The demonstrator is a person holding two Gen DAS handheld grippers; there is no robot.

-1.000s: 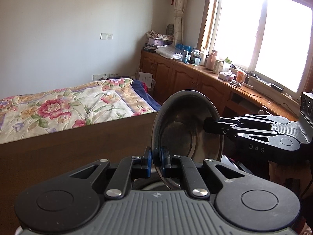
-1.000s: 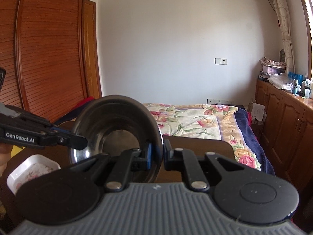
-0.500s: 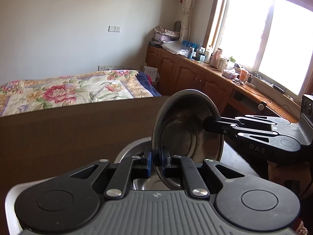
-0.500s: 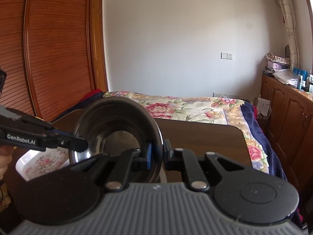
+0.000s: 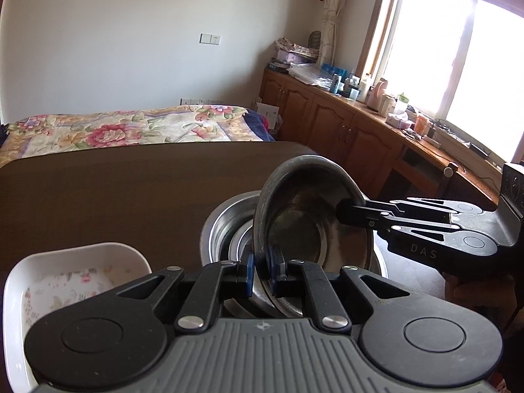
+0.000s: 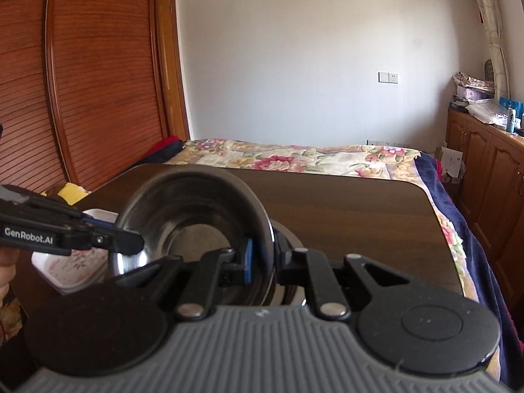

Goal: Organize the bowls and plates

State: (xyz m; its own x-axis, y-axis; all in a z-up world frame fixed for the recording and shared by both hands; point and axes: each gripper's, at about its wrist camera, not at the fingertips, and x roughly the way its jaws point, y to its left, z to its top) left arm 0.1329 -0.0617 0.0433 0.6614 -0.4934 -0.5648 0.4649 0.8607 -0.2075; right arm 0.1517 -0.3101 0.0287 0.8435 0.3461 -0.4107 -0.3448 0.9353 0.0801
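Both grippers hold one small steel bowl (image 5: 308, 222) by its rim, tilted on edge just above a larger steel bowl (image 5: 219, 226) on the dark table. My left gripper (image 5: 261, 270) is shut on the near rim; the right gripper (image 5: 352, 211) pinches the far right rim. In the right wrist view the same small steel bowl (image 6: 193, 216) sits between my right gripper (image 6: 262, 255), shut on its rim, and the left gripper (image 6: 131, 242) at its left edge. A white floral square dish (image 5: 65, 281) lies left of the bowls.
The dark wooden table (image 5: 131, 190) stretches ahead, with a floral-covered bed (image 5: 131, 131) beyond its far edge. Wooden cabinets with clutter (image 5: 360, 111) run under the window on the right. A slatted wooden wardrobe (image 6: 82, 82) stands on the left. The white floral square dish (image 6: 75, 265) is at the table's left.
Both grippers have lowered and tipped forward with the small bowl, bringing the table, the larger steel bowl and the white dish into view beneath it. Both grips are unchanged.
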